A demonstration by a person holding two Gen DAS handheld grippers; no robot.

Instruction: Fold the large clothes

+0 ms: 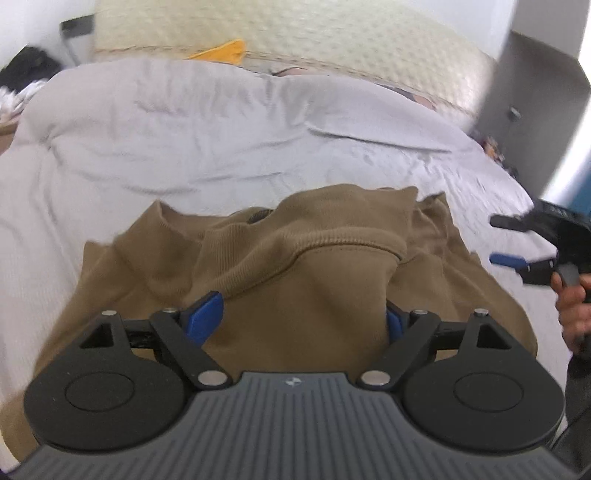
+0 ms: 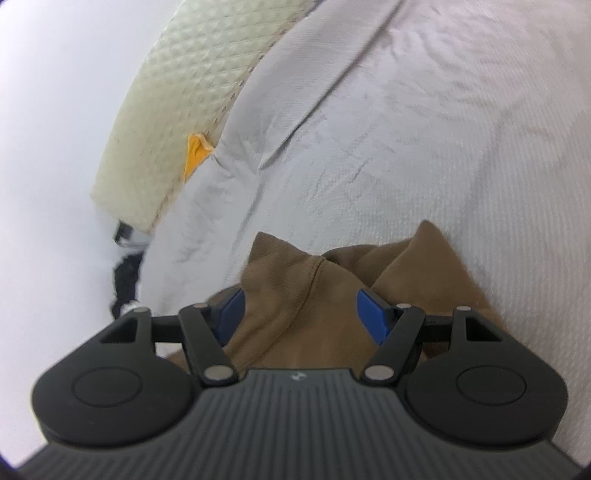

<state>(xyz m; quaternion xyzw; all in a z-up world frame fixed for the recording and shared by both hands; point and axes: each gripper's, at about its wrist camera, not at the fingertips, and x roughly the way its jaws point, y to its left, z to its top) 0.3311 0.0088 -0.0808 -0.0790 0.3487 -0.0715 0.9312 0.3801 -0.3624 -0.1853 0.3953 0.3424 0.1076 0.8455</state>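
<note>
Left wrist view: both hand-held grippers, left (image 1: 301,314) and right (image 1: 496,240), spread wide; brown sweatshirt (image 1: 295,266) hides the left's fingertips.

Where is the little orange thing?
The orange thing is at the far edge of the bed, tucked between the white cover and the cream mattress, beyond the brown sweater.

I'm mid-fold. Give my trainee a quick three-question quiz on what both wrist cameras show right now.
1. True or false: the left claw is shut on the brown sweatshirt.
2. What colour is the bedcover under the sweatshirt: A white, B black, C green?
3. Fill in: the right claw stands ____.
Key: 1 false, its jaws are wide apart; 2 A; 3 open.
</note>
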